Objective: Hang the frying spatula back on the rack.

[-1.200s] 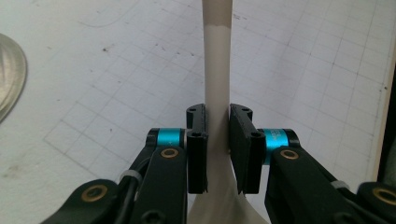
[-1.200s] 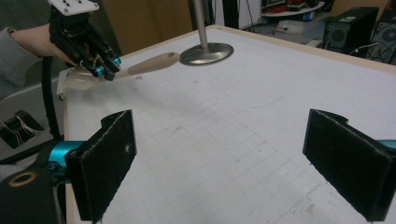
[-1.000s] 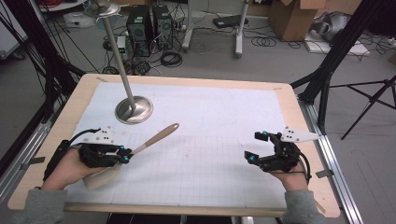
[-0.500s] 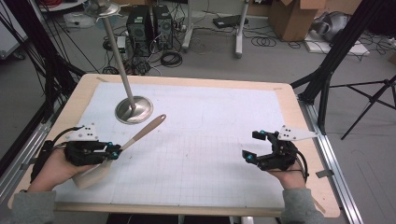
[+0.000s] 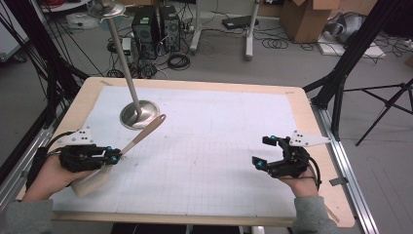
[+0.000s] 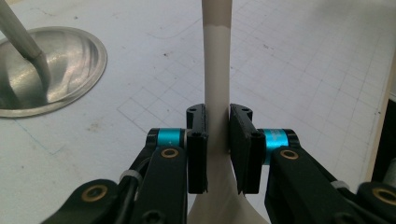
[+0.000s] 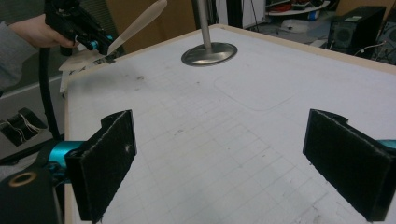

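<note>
Beige spatula (image 5: 127,148), pale plastic or silicone, pinched in the left tool (image 5: 114,156) at lower left of the high view. In the left gripper view both black pads press on the spatula's narrow neck (image 6: 217,116), one on each side; the broad blade spreads below the pads at the bottom edge, and the handle runs straight up past the top of the frame. In the high view the handle slants up and right from the tool, its tip just beside the round metal base (image 5: 140,113) of a tilted pole; the blade sticks out below the hand, over the counter's (image 5: 219,161) gridded white sheet. Spatula looks lifted off the sheet, handle end higher. Right tool (image 5: 265,152) at lower right, well apart from the spatula, pads spread wide with nothing between them.
</note>
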Available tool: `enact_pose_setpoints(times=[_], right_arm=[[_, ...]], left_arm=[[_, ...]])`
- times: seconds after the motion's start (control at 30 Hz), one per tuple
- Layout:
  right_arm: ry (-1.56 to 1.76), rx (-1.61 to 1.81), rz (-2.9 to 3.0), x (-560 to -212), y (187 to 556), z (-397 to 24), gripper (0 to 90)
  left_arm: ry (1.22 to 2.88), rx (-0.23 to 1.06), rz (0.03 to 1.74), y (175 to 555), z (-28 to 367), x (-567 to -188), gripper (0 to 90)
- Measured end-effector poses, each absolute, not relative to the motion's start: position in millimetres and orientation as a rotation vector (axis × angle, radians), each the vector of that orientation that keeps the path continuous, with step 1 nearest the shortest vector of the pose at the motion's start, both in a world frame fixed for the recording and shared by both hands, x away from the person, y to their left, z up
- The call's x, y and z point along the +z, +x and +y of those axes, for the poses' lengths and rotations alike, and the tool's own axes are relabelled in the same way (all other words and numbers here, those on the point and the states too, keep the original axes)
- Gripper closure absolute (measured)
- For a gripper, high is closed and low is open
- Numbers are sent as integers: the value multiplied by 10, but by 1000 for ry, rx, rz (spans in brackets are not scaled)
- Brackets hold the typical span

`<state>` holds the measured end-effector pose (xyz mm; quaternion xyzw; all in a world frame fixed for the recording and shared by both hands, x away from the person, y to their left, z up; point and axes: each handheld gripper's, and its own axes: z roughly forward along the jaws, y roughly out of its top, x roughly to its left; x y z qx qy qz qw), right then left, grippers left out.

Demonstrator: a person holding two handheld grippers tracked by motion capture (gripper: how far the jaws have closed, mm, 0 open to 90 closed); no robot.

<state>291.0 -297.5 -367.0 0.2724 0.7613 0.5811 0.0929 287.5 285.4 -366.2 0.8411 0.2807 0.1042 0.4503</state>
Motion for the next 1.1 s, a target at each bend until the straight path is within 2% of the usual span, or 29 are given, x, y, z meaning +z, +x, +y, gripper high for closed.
enact_pose_setpoints(times=[1.1], right_arm=[[794,1757,2252,-3668,3009,-2913,86]], left_arm=[[1989,292,741,2777,3085,-3590,772]])
